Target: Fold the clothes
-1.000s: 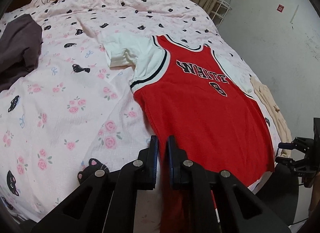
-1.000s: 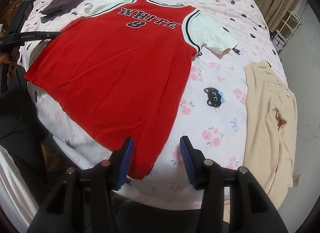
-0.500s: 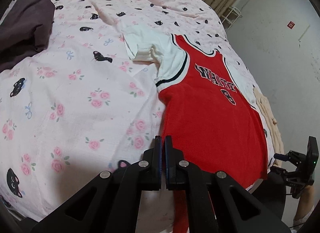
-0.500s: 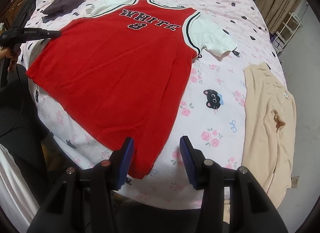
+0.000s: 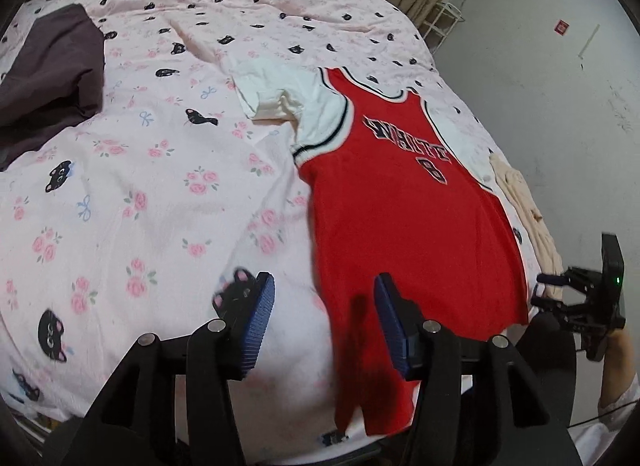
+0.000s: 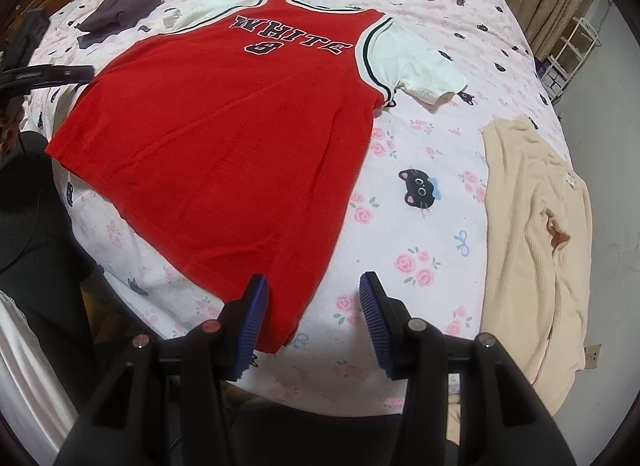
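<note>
A red jersey with white sleeves and "WHITE 8" on the chest lies flat on the pink bedspread. My left gripper hovers over the jersey's lower left hem corner. Its jaws are opening, and the red cloth lies loose between them, untouched by the pads. In the right wrist view the jersey spreads ahead of my right gripper, which is open over the lower right hem corner and not touching it. Each gripper also shows in the other's view: the right gripper and the left gripper.
A beige sweater lies at the bed's right side, and a dark purple garment at the far left. The bed's edge runs just below both grippers. A white wire rack and curtains stand by the wall.
My left gripper, shut at the jersey's left hem edge before, has parted its jaws and shifted a little along the bed's edge. The right gripper has stayed still and open.
</note>
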`<act>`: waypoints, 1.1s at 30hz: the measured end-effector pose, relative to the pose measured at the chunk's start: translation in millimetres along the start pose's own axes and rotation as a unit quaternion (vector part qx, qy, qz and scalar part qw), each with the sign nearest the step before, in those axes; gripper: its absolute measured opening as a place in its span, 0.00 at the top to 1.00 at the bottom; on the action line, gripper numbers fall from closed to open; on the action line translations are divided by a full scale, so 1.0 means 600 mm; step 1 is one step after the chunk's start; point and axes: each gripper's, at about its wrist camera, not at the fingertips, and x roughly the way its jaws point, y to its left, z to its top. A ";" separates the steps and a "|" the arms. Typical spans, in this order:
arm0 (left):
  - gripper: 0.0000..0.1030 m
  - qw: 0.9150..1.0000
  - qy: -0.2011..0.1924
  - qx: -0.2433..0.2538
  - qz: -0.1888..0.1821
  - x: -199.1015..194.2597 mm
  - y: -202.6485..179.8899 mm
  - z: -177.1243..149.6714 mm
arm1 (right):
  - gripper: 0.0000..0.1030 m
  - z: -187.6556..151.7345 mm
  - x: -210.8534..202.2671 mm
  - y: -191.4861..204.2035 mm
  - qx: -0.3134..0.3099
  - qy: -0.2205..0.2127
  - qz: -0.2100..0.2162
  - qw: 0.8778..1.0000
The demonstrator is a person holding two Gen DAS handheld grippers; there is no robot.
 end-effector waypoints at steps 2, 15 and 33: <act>0.55 1.000 0.003 0.012 0.011 -0.001 -0.012 -0.012 | 0.52 0.002 0.002 0.004 -0.003 0.001 0.002 1.000; 0.76 0.994 0.006 0.054 0.097 0.005 -0.058 -0.068 | 0.52 -0.003 0.009 0.007 -0.003 0.004 0.003 1.000; 0.96 0.997 0.024 0.018 0.065 0.014 -0.042 -0.071 | 0.52 -0.005 0.009 0.007 -0.003 0.005 0.003 1.000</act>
